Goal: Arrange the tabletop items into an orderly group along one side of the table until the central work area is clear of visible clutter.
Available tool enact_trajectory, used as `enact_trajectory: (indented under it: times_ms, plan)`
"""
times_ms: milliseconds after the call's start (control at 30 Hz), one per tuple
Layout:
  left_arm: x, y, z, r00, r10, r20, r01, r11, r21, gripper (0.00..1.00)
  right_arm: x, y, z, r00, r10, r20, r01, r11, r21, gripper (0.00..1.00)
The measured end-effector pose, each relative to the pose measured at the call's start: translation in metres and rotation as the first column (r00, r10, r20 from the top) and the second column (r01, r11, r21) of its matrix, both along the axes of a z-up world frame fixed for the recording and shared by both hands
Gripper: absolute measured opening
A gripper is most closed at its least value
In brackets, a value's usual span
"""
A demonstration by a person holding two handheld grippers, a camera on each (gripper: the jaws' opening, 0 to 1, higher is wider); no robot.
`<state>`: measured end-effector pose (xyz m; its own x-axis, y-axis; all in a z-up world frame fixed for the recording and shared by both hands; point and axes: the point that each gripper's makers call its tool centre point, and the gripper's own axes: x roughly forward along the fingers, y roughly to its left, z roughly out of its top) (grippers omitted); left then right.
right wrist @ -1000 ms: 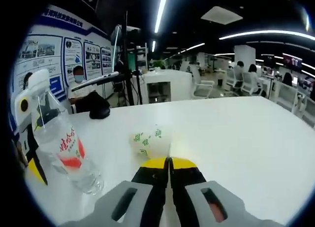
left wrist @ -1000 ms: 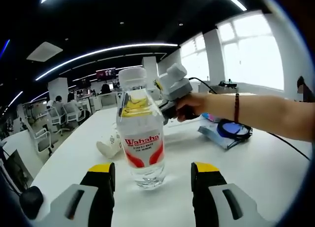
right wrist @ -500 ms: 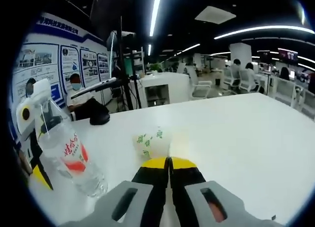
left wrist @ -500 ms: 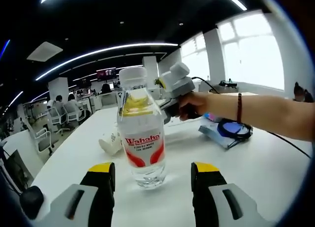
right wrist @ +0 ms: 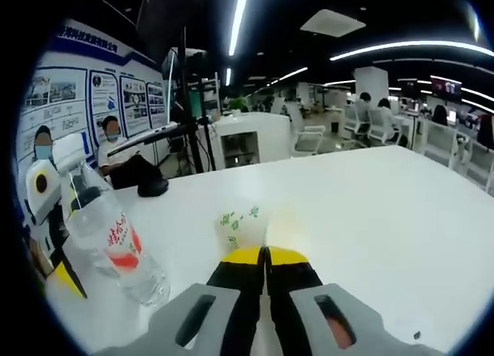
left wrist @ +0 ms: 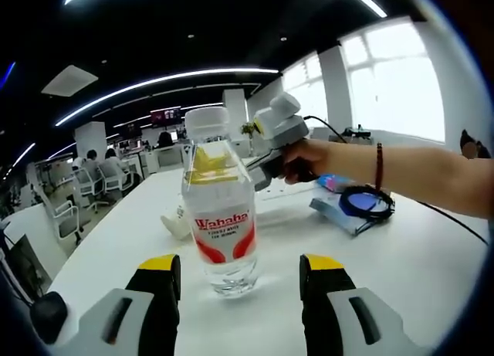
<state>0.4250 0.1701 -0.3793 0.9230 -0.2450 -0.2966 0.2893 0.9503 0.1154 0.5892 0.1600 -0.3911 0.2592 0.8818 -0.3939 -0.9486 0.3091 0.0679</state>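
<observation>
White table [left wrist: 401, 255] carries a Wahaha water bottle [left wrist: 220, 209] standing upright between the spread, yellow-tipped jaws of the left gripper [left wrist: 239, 283], which touch nothing, exactly as a second ago. Beyond it the right gripper [right wrist: 266, 257], jaws pressed together, holds a paper cup [right wrist: 241, 226] with green print; against the earlier frames the cup has drifted slightly rightward behind the bottle. A blue packet [left wrist: 343, 209] with black cable [left wrist: 369, 201] lies unmoved near the person's forearm

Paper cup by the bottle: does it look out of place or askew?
Yes. The paper cup lies on its side on the white table, just ahead of the shut right gripper; the water bottle stands upright.
</observation>
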Motion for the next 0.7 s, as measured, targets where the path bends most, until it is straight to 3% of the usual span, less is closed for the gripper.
enact_trajectory:
  times_ms: [333,700]
  plan:
    - [-0.002,-0.002,0.001,1.000,-0.006,0.007,0.006,1.000,-0.009,0.62,0.000,-0.004,0.006,1.000,-0.016,0.002,0.016,1.000,-0.006,0.00]
    - [-0.001,-0.001,0.008,0.999,-0.011,0.030,0.012,0.999,-0.031,0.62,-0.003,-0.025,0.019,0.999,-0.050,0.019,0.050,0.998,-0.035,0.00]
